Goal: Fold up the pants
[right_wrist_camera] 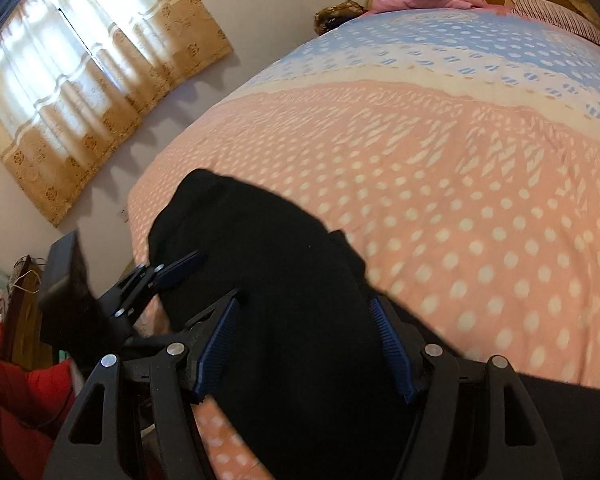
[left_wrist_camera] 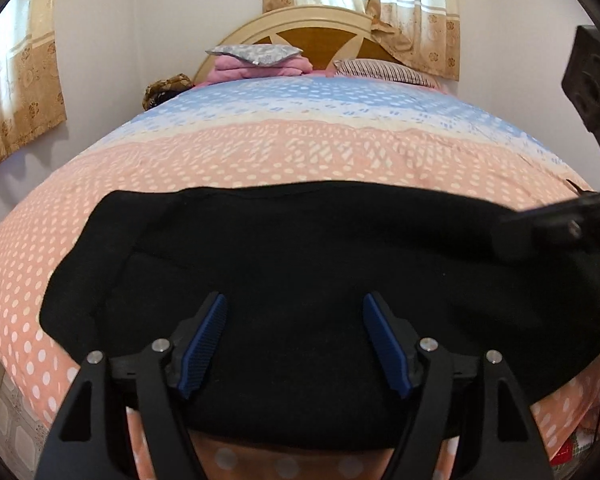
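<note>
While spread flat on the dotted bed [left_wrist_camera: 260,148], black pants [left_wrist_camera: 300,248]; left tool [left_wrist_camera: 296,340] and right tool [right_wrist_camera: 304,344] both gape wide, holding nothing.

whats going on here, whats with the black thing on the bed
A person is folding black pants on a bed with a pink and blue dotted cover, holding a two-finger tool in each hand. The pants lie spread flat across the near end of the bed. Both the left tool and the right tool hover over the fabric with jaws open, gripping nothing. Folded pink bedding and a striped pillow sit by the headboard.
</note>
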Demonstrator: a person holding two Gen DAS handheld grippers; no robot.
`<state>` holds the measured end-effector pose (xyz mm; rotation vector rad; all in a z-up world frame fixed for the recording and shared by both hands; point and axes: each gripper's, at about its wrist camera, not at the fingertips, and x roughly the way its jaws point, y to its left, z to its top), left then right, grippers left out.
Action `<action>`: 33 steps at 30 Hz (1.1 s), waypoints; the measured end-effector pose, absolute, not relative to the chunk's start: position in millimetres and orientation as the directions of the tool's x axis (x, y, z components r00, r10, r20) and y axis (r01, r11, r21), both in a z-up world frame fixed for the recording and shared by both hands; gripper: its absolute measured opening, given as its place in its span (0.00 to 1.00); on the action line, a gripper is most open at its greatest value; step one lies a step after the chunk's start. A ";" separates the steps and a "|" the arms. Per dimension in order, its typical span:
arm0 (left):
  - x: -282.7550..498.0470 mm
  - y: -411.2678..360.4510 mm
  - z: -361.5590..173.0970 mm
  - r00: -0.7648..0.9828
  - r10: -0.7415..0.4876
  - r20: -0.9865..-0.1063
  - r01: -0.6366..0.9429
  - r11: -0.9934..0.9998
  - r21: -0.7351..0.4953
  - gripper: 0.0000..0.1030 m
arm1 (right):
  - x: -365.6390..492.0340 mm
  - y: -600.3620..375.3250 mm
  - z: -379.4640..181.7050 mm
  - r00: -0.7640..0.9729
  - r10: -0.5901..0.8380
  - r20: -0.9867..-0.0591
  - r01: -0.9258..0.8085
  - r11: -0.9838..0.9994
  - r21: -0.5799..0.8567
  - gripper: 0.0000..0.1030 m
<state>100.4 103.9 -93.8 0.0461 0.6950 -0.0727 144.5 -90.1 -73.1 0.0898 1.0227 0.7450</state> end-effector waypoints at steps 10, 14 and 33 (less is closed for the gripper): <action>108.8 102.7 -98.4 0.773 -0.045 -0.633 0.080 0.996 0.027 0.75 | 152.9 -88.6 -78.8 0.181 0.673 -0.717 -0.499 0.691 0.523 0.72; 108.6 100.6 -99.1 0.778 -0.038 -0.627 0.074 0.997 0.030 0.75 | 168.9 -76.4 -90.1 0.158 0.678 -0.718 -0.494 0.683 0.538 0.73; 108.5 98.0 -99.0 0.777 -0.038 -0.628 0.073 0.997 0.029 0.76 | 255.5 -126.0 -93.5 0.118 0.805 -0.581 -0.234 0.592 0.771 0.63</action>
